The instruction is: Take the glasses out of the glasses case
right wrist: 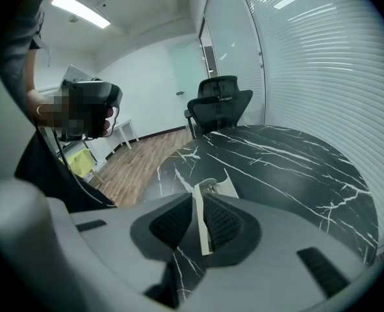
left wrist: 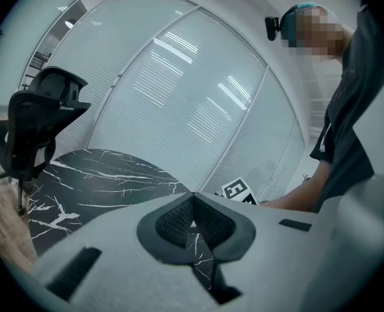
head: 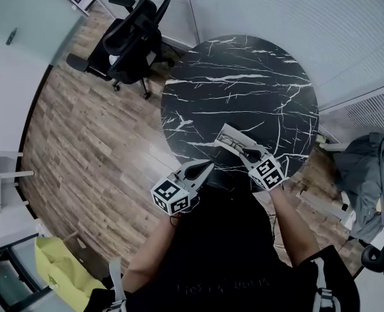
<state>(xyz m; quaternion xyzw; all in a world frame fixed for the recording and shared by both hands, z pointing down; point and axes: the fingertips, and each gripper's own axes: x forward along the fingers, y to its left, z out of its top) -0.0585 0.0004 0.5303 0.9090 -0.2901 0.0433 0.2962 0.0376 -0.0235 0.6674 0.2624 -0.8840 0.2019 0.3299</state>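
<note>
While the right gripper holds: we log its jaws closed on a thin cream flap of the glasses case, which sits edge-on between the pads.
Left gripper: jaws together, nothing between them, near the table edge.
Case: open at the table's near edge, just ahead of the right gripper.
Long axis: appears to run away from the right jaws.
Glasses: we cannot make them out inside.
Key relation: the case lies ahead and right of the left gripper, so we judge the free left one should reach in.
</note>
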